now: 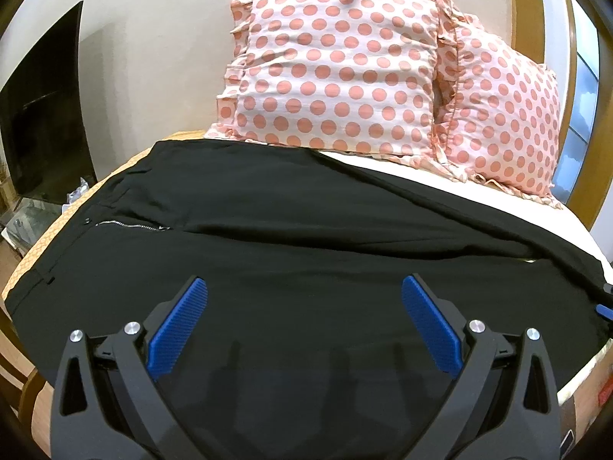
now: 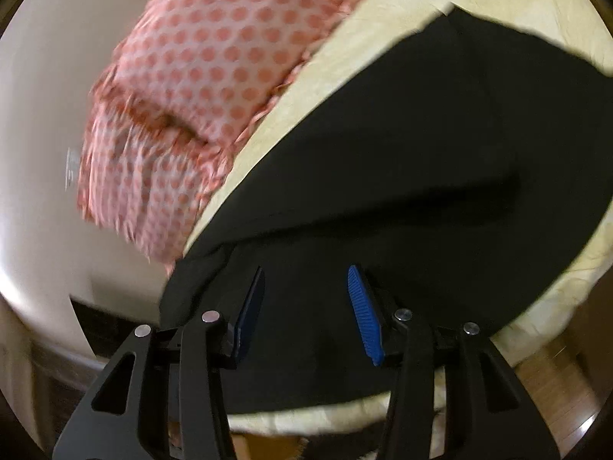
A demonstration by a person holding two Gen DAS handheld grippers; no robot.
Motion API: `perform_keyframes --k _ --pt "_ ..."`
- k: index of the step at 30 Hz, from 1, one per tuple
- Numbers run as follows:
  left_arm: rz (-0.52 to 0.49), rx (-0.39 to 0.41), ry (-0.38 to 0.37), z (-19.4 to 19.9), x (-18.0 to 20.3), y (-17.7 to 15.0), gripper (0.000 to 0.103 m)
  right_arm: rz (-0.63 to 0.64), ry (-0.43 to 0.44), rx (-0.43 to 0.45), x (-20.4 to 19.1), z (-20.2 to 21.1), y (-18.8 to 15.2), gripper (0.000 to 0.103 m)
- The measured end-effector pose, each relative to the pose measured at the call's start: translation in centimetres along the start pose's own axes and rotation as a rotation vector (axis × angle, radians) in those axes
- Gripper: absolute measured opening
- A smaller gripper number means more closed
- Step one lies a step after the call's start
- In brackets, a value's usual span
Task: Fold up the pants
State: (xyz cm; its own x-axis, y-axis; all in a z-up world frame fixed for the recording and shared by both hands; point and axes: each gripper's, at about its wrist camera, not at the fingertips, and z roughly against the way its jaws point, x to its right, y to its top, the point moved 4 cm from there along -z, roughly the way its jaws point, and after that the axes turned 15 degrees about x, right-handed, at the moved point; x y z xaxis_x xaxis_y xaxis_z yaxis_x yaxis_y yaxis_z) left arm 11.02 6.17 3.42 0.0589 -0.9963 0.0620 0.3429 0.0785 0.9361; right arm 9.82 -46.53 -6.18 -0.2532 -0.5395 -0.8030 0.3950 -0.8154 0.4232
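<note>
The black pants (image 1: 306, 222) lie spread across the bed (image 1: 452, 170), waistband and open zipper (image 1: 130, 225) toward the left edge, the legs running off to the right past the two polka-dot pillows (image 1: 333, 69) propped against the wall. The cloth is fairly flat, though a long ridge runs diagonally across the far leg, and the near edge sits close to the side of the mattress.

The left hand-held gripper (image 1: 304, 287) hangs over the seat area with its blue pads wide apart, holding nothing. The right hand-held gripper (image 2: 306, 280) is over the leg end, its pads also apart and empty; that view is smeared, so I cannot tell whether it touches the fabric (image 2: 421, 153).

What worries me is the grab. This is thin, slippery-looking cloth lying in two layers, and a shallow pinch would likely take only the top layer, so the fold would drag one leg over and leave the other behind. If the two ends are lifted unevenly, that diagonal ridge would probably get pressed in as a crease. The pillows stand near the far leg, so a fold swung that way could catch on their frills. And any tug toward the near side might slide the whole garment off the mattress edge.
</note>
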Motion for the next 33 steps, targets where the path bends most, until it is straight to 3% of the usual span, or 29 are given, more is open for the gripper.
perform_keyframes --k 7,10,12,15,20,23,25,29,33 --pt "-0.012 -0.011 0.066 0.1 -1.1 -0.2 0.101 -0.089 -0.046 0.099 0.7 -1.4 1.7 0.047" --pt "-0.012 -0.021 0.085 0.1 -1.4 -0.2 0.101 -0.156 -0.122 0.119 2.1 -1.6 2.2 0.029" --pt "-0.014 -0.024 0.095 0.1 -1.4 -0.2 0.101 -0.240 -0.126 0.121 3.1 -1.5 2.2 0.015" --pt "-0.018 -0.019 0.091 0.3 -1.4 0.0 0.101 -0.350 -0.119 0.121 4.4 -1.2 2.0 0.005" --pt "-0.027 -0.012 0.079 0.7 -1.7 0.8 0.101 -0.249 -0.050 0.186 3.8 0.5 1.7 0.003" --pt "-0.031 -0.009 0.071 0.6 -2.4 1.8 0.101 -0.109 0.027 0.335 2.3 4.5 2.5 0.003" --pt "-0.022 -0.013 0.053 0.3 -2.9 2.7 0.101 -0.065 0.043 0.387 2.0 6.6 2.7 0.003" --pt "0.028 -0.039 -0.004 -1.8 -4.3 5.0 0.101 -0.087 -0.015 0.387 3.9 8.0 2.4 0.003" --pt "0.086 -0.105 -0.006 -6.3 -5.6 7.0 0.101 -0.131 -0.068 0.349 7.0 7.2 1.5 0.003"
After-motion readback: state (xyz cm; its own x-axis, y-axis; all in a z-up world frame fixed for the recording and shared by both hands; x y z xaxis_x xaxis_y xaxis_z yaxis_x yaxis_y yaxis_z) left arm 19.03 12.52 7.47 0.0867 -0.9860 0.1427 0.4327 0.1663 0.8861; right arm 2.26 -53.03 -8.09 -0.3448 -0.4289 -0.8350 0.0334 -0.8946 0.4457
